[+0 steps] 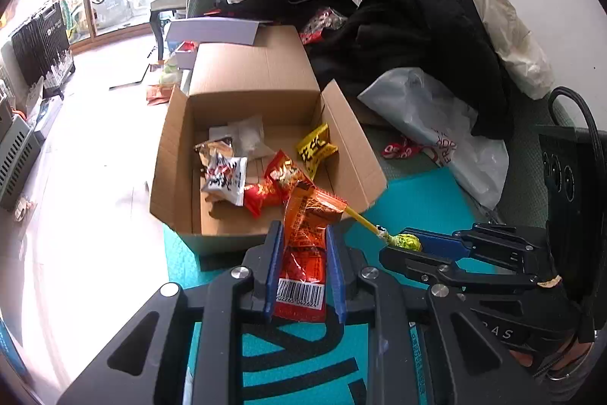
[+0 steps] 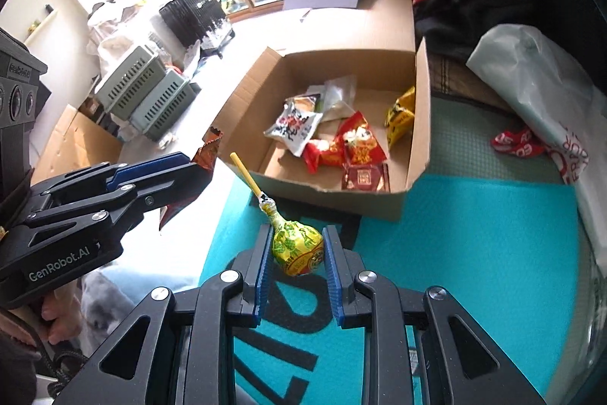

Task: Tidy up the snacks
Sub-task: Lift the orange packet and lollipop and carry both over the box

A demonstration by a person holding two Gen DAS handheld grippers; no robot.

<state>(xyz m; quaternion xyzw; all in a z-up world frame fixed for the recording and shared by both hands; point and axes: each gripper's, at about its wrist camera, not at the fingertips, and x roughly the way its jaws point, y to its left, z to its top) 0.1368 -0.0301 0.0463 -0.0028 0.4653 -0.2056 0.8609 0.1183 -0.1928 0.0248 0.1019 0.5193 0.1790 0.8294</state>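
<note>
Two tongs, each gripping one snack short of the cardboard box (image 1: pixel 242 78).
Left tongs (image 1: pixel 303 241) pinch an orange packet (image 1: pixel 303 253); right tongs (image 2: pixel 297 253) clamp a lollipop (image 2: pixel 297 247), whose round head may slip.

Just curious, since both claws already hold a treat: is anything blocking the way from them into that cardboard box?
Nothing visible does. The left gripper holds an orange snack packet, the right gripper a yellow lollipop. The cardboard box just ahead is open on top, flaps folded out, with bare floor beside the snacks inside.
</note>
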